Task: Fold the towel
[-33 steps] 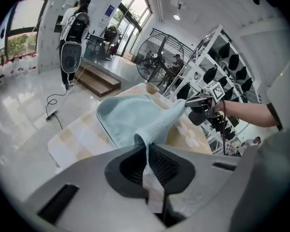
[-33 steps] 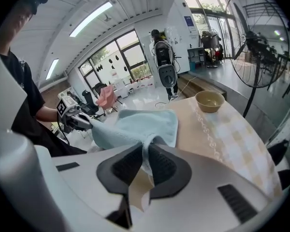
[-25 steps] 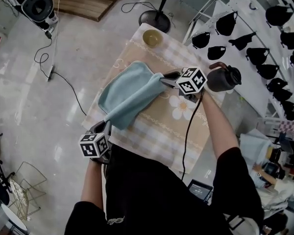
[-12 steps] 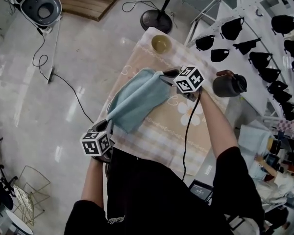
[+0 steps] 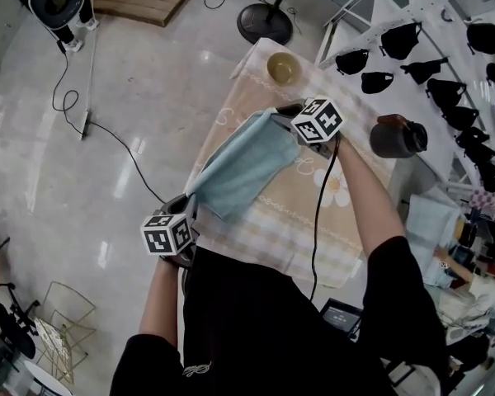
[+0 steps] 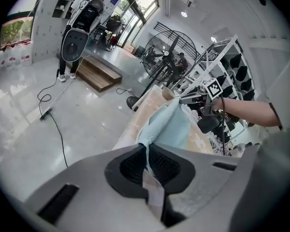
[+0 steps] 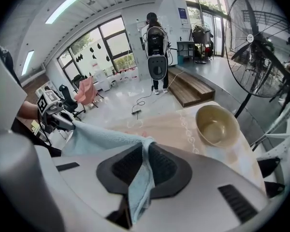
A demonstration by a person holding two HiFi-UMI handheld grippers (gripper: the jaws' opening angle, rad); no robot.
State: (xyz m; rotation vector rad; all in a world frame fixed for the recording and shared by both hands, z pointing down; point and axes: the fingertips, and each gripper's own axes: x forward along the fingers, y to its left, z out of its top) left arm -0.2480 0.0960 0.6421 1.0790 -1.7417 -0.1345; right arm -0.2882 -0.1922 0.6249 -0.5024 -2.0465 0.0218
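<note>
A light blue towel (image 5: 246, 167) hangs stretched between my two grippers above the table (image 5: 313, 221), which is spread with a beige checked cloth. My left gripper (image 5: 190, 200) is shut on the towel's near corner at the table's left front edge; the towel (image 6: 170, 124) runs away from its jaws toward the other gripper. My right gripper (image 5: 279, 114) is shut on the far corner, near the bowl; in the right gripper view the towel (image 7: 106, 139) is pinched between the pads and a fold hangs down behind them.
A tan bowl (image 5: 282, 68) stands at the table's far end. A dark kettle (image 5: 396, 137) sits at the right edge. A white rack with black caps (image 5: 429, 48) runs along the right. A standing fan's base (image 5: 264, 23) and cables (image 5: 74, 97) are on the floor.
Both grippers have carried the towel toward the table's far end, closer to the bowl, and lowered it a little. Both stay shut on their corners.
</note>
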